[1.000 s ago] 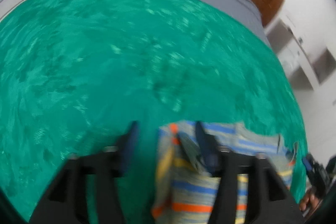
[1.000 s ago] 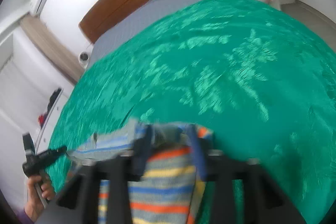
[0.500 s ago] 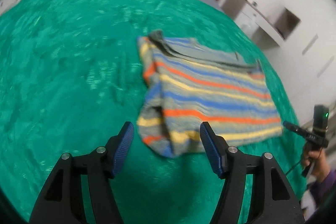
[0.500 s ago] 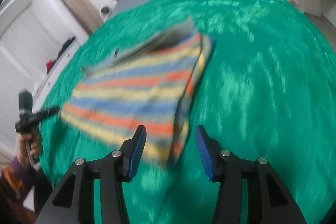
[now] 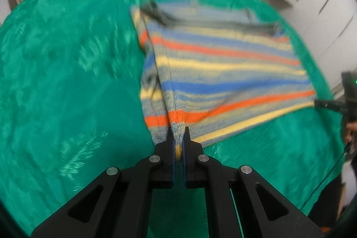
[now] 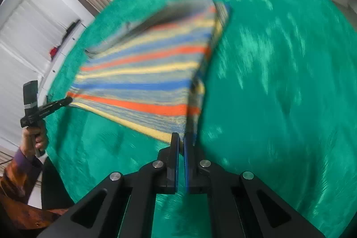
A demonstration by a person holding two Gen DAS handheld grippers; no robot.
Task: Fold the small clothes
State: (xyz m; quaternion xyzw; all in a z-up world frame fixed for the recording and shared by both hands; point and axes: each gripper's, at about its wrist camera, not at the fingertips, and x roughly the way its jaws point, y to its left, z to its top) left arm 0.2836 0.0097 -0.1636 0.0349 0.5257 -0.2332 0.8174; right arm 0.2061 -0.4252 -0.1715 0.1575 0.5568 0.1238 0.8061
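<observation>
The left gripper has its fingers closed on the near left corner of the striped garment. The right gripper has its fingers closed on the near right corner of the same garment. The garment lies ahead of both pairs of fingers on the green bedspread, with its near edge lifted and pulled tight between the two grippers. Its long axis and its stripes run across, from one gripper to the other. Its grey band is at the far side, away from the fingers.
</observation>
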